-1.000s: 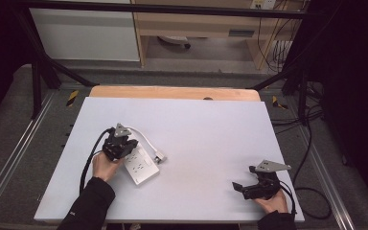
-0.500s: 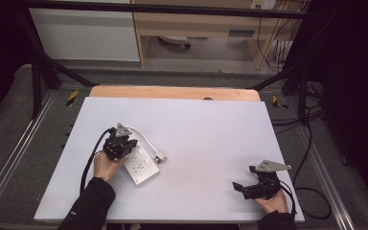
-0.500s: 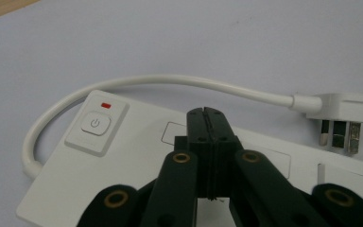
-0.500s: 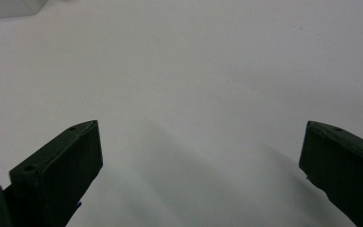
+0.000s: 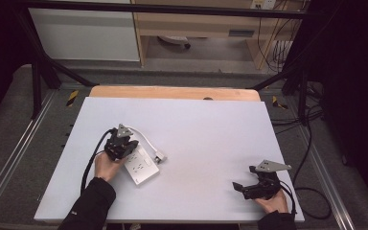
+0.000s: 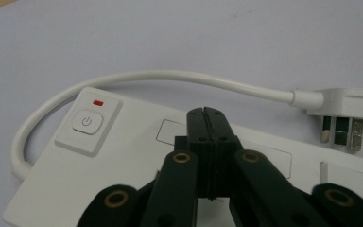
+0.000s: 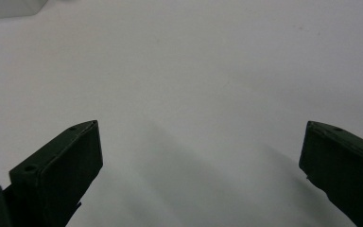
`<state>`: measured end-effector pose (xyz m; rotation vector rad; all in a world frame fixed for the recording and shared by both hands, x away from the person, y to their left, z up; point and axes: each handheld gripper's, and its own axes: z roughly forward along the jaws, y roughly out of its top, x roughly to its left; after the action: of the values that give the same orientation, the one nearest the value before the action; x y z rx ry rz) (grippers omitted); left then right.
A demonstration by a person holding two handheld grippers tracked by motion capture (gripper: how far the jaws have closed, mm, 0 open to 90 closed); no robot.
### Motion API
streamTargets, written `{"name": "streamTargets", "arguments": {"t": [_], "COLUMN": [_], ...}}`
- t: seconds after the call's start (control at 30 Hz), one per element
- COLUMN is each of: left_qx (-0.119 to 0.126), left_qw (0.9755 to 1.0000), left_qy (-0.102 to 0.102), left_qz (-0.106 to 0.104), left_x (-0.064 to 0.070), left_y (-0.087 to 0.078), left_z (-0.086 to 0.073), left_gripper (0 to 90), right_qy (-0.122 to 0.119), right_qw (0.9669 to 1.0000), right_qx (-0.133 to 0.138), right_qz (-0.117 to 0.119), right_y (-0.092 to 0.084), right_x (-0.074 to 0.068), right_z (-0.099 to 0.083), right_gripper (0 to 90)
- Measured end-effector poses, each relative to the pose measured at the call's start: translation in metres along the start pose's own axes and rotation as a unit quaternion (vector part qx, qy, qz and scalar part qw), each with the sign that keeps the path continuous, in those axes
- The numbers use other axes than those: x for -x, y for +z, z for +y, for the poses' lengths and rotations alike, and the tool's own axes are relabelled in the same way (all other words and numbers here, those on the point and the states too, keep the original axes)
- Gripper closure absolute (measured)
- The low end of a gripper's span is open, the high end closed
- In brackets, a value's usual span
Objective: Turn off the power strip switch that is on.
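1. With jaws pressed flat together and nothing between them, my left gripper (image 6: 206, 124) sits tip-down over the power strip (image 6: 137, 156). I read that as a poking stance: closed tips make one blunt finger for pushing or pinning, not grasping.
2. Tips rest around the strip's middle, by the socket outlines. The switch (image 6: 88, 124) with its red lamp (image 6: 98, 102) lies apart to the left in the left gripper view. Contact with the face looks likely; I can't confirm it.
3. Strip lies flat on the table (image 5: 211, 124), left of centre, angled, just ahead of my left hand (image 5: 104, 164).
4. Cord (image 6: 170, 78) loops off the switch end and curls round to the plug (image 6: 345, 106), which lies pins-up just past the strip and is not plugged in.
5. Right gripper (image 5: 247, 189) is parked near the table's near-right corner, well apart from the strip, jaws wide open over bare surface. Idle, I judge, kept clear of the left's work.
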<state>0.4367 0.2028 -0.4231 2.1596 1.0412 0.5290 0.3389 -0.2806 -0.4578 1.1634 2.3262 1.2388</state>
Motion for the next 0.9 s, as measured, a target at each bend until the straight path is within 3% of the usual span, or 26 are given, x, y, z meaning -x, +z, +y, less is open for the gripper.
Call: {"name": "streamTargets", "arguments": {"t": [0.13,0.9], "left_qx": [0.003,0.007], "left_qw": [1.0,0.9999], "left_qy": [0.008,0.011], "left_qz": [0.003,-0.004], "left_x": [0.001,-0.0001], "left_y": [0.0003,0.0022], "left_z": [-0.0007,-0.004], "left_gripper": [89.8,90.0], "right_qy": [0.0,0.001], "right_qw": [1.0,1.0], "right_qx": [0.0,-0.001], "right_qz": [0.0,0.001], "right_y": [0.0002,0.0001], "right_x": [-0.0001,-0.0003], "right_z": [0.0,-0.0001], "right_gripper": [0.9,0.9]}}
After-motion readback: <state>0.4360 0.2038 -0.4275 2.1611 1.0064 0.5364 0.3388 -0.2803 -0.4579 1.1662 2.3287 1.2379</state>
